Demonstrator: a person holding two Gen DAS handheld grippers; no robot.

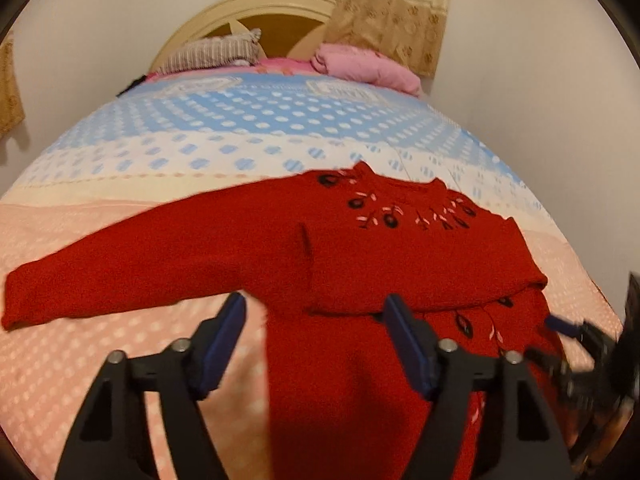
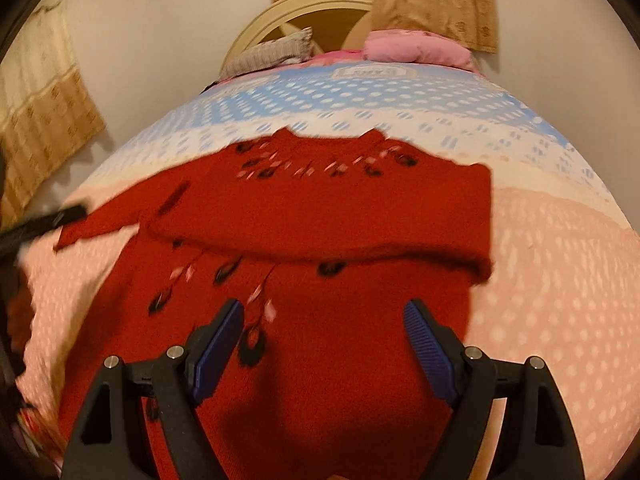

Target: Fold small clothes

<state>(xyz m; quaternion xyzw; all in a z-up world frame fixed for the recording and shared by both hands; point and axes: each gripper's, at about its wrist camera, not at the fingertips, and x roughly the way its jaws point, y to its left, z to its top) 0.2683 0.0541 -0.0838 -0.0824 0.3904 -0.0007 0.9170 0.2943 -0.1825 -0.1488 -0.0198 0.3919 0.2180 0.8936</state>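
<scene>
One red knitted sweater (image 1: pixel 400 248) is laid flat on the bed (image 1: pixel 120 360), its neck turned away from both claws toward the headboard (image 1: pixel 224 12) and its hem toward the cameras, so the body's long axis runs straight ahead of the fingers. One sleeve is stretched out sideways, far to the left of the left gripper (image 1: pixel 316 344), crosswise to the body. The other sleeve is seen folded across the chest, forming a thick band ahead of both claws; embroidered dark and pink motifs are noted at the neckline and below the band.

Left gripper: jaws are held apart, blue pads clear of the cloth, nothing between them but the sweater's lower body lying underneath; the left finger is over bare bedspread, the right finger over red knit.

Right gripper (image 2: pixel 324 348): jaws are spread wide, nothing gripped, both fingers poised above the lower body of the sweater (image 2: pixel 320 208), with the folded band just ahead. Contact with the fabric cannot be told.

Containers: none is seen.

Beyond the sweater, far ahead of the claws, a striped pillow (image 1: pixel 212 54) and a pink bundle (image 1: pixel 364 66) are noted at the head of the bed, with a curtain (image 1: pixel 392 12) hanging behind.
</scene>
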